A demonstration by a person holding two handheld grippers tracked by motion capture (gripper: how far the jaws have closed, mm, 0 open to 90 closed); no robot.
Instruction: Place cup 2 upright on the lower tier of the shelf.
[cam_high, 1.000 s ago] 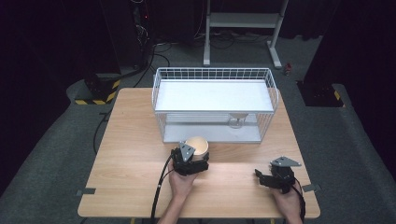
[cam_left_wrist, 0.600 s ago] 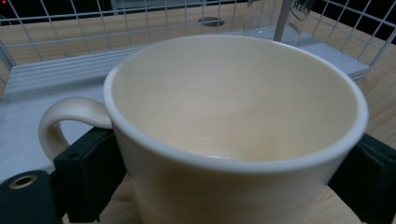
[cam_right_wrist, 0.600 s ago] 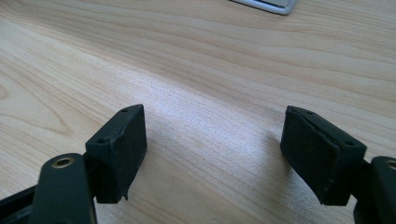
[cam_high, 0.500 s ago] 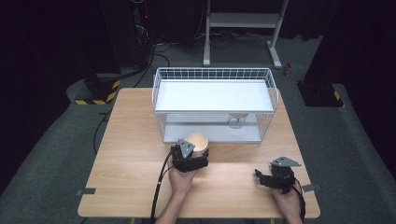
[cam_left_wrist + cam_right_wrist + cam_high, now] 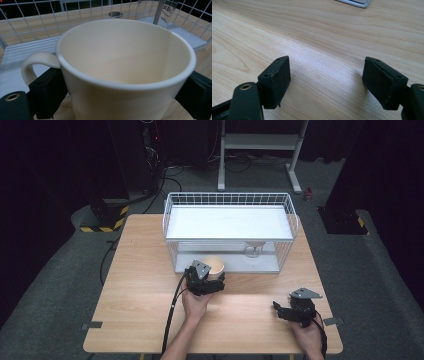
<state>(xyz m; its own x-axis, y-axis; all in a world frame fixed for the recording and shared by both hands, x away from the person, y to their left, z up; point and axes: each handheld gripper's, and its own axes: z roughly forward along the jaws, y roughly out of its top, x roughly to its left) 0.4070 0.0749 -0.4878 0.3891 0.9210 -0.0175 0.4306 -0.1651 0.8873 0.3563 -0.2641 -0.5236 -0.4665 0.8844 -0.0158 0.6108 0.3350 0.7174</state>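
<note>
Holding one cream mug, left tongs

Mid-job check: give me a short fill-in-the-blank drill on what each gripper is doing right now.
1. The left gripper is shut on a cream ____ with a handle.
2. The right gripper is open, with nothing but the wooden ____ between its jaws.
3. The mug is held in front of a white wire ____ on the table.
4. Inside, the mug looks ____.

Missing words: mug; table; rack; empty
</note>
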